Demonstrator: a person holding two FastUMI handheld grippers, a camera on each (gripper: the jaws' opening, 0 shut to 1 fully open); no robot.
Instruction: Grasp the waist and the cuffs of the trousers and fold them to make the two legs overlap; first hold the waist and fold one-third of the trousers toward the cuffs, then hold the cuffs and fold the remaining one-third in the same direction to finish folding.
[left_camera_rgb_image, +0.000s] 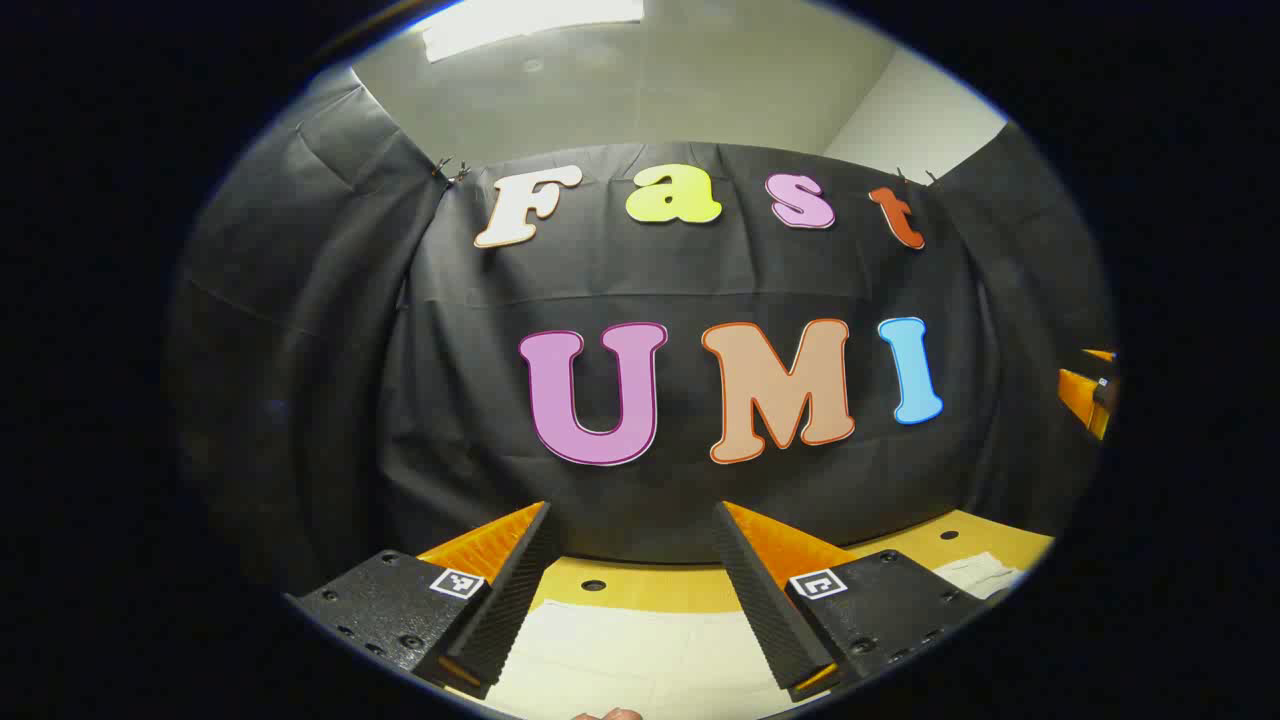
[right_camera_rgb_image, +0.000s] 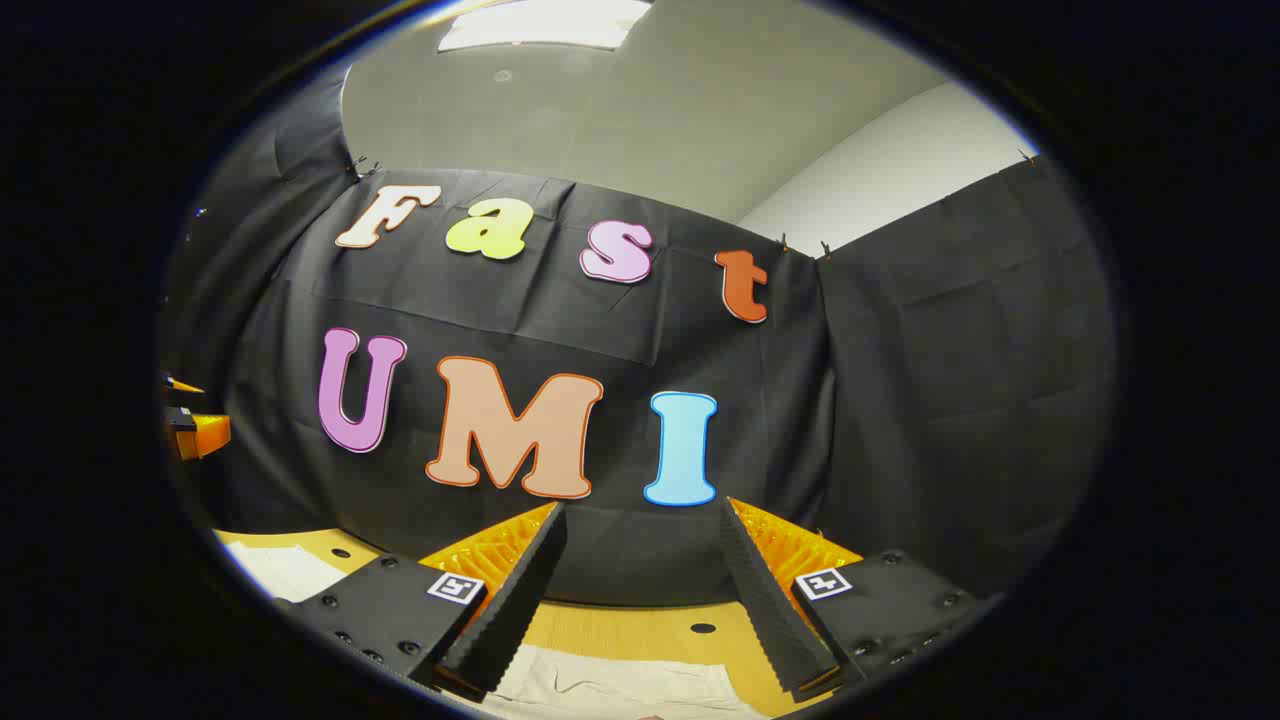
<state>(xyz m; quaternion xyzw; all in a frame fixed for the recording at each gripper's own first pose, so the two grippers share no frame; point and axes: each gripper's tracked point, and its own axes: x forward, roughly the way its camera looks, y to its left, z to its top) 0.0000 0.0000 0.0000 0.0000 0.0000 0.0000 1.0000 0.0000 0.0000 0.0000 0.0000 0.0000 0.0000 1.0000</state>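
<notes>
Two open grippers, and the pale cream cloth trousers (left_camera_rgb_image: 620, 645) lie flat and untouched.

I see the trousers spread on the yellow wooden table (left_camera_rgb_image: 650, 585), low under both cameras; in the right gripper view the cloth (right_camera_rgb_image: 620, 685) sits just below my fingers. My left gripper (left_camera_rgb_image: 630, 590) has its jaws spread wide, gripping nothing. My right gripper (right_camera_rgb_image: 640, 590) is spread wide too, with nothing in it. Both point at the wall, above the cloth. I think no fold has begun. Next I must tip both grippers down and pinch the waist and the cuffs. I cannot tell which end is which.
</notes>
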